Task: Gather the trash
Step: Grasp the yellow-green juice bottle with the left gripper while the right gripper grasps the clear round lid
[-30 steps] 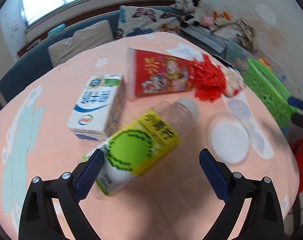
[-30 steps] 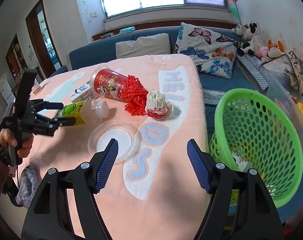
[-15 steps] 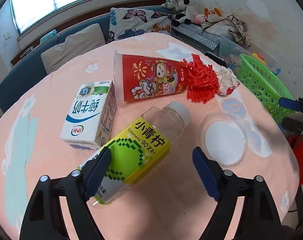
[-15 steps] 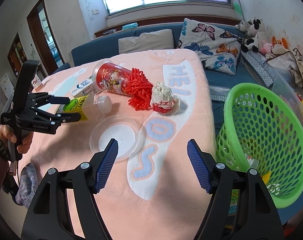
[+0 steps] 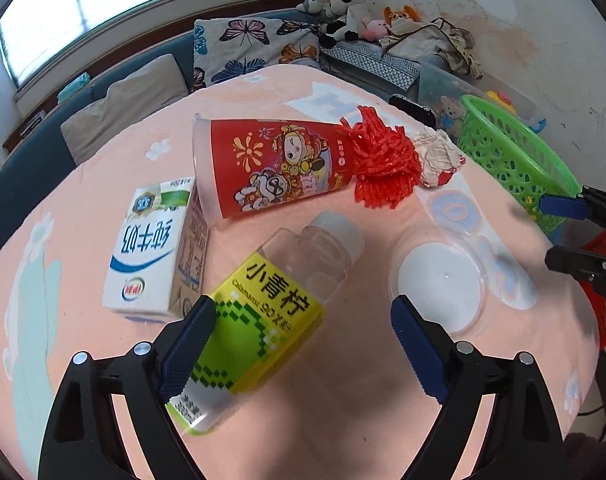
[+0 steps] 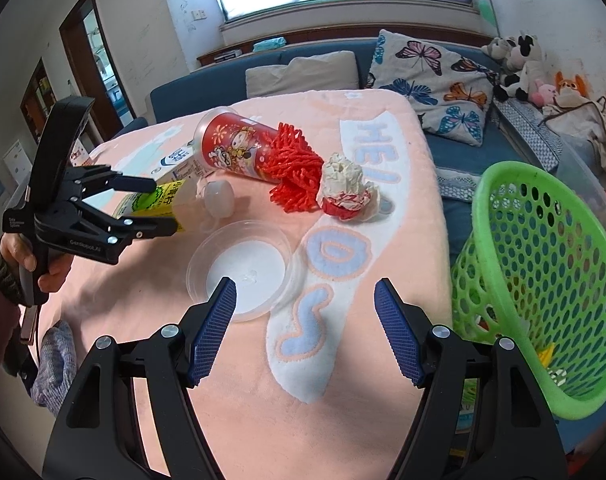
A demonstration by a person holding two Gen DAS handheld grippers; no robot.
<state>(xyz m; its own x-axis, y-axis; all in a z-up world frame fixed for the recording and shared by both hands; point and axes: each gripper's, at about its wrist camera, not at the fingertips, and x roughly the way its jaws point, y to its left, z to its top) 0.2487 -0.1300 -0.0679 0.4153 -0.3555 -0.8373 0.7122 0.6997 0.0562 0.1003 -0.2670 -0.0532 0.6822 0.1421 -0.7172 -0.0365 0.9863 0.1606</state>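
Observation:
A clear bottle (image 5: 271,312) with a yellow-green label lies on the pink blanket. My left gripper (image 5: 303,344) straddles its lower end, jaws opening; the left pad (image 5: 187,340) is against the label and the right pad stands clear. The right wrist view shows that gripper (image 6: 165,206) over the bottle (image 6: 159,200). Beside it lie a milk carton (image 5: 151,256), a red cup (image 5: 275,168), a red mesh bundle (image 5: 383,164), a crumpled paper wad (image 5: 439,156) and a clear plastic lid (image 6: 243,268). My right gripper (image 6: 307,330) hangs open above the blanket, holding nothing.
A green perforated basket (image 6: 543,280) with some scraps inside stands off the table's right edge. A blue sofa with cushions (image 6: 431,76) and soft toys runs behind the table. A person's hand (image 6: 19,252) holds the left gripper's handle.
The left jaws narrowed around the bottle, then widened again; the bottle still lies on the blanket. The right gripper has stayed where it was.

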